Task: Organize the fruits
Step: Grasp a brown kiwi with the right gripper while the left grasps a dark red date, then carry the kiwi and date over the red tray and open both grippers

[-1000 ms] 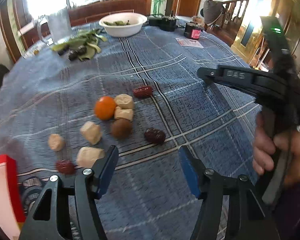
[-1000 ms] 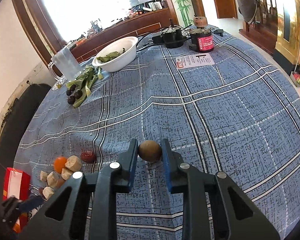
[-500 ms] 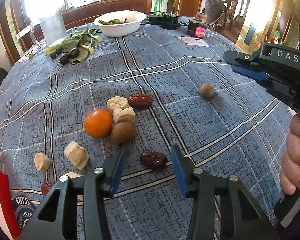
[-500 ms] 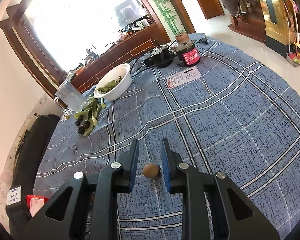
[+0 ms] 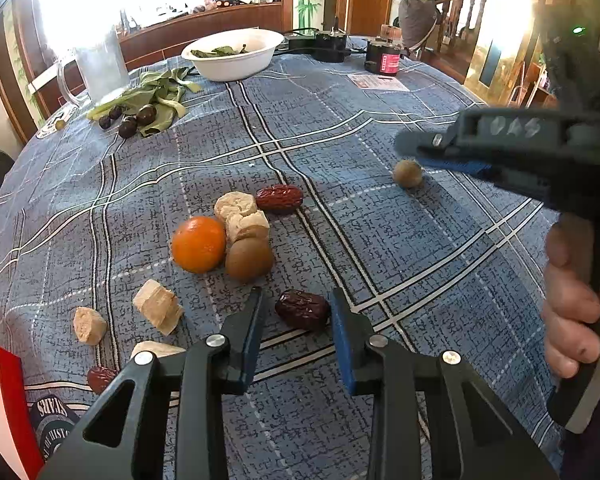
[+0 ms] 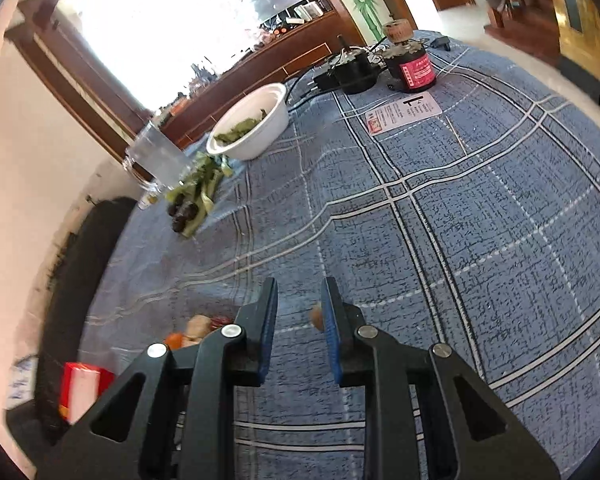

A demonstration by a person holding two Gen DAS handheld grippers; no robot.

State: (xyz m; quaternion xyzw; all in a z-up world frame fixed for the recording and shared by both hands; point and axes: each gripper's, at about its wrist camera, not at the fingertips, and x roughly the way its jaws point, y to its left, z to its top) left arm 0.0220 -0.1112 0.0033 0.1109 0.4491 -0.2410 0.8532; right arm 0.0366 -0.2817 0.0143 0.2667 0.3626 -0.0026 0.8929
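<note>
My left gripper [image 5: 296, 312] is open, its jaws on either side of a dark red date [image 5: 302, 309] lying on the blue checked cloth [image 5: 360, 128]. Beyond it lie an orange [image 5: 198, 244], a brown round fruit [image 5: 249, 259], another date [image 5: 279, 198] and several beige chunks [image 5: 156, 306]. A small brown round fruit [image 5: 407, 173] lies alone to the right, below my right gripper [image 5: 432, 148]. In the right wrist view my right gripper [image 6: 299, 312] is open and empty, raised above the table; that fruit [image 6: 316, 317] peeks out beside the right finger.
A white bowl [image 5: 232, 53] of greens, leafy greens with dark fruits [image 5: 140, 104], a glass jug [image 5: 96, 68], a red-labelled jar [image 5: 381, 56] and a card [image 5: 376, 81] stand at the back. A red box [image 5: 0, 408] sits at front left.
My right gripper let go of the small brown fruit on the cloth, then lifted and tilted away. My left gripper moved forward and narrowed around the near date.
</note>
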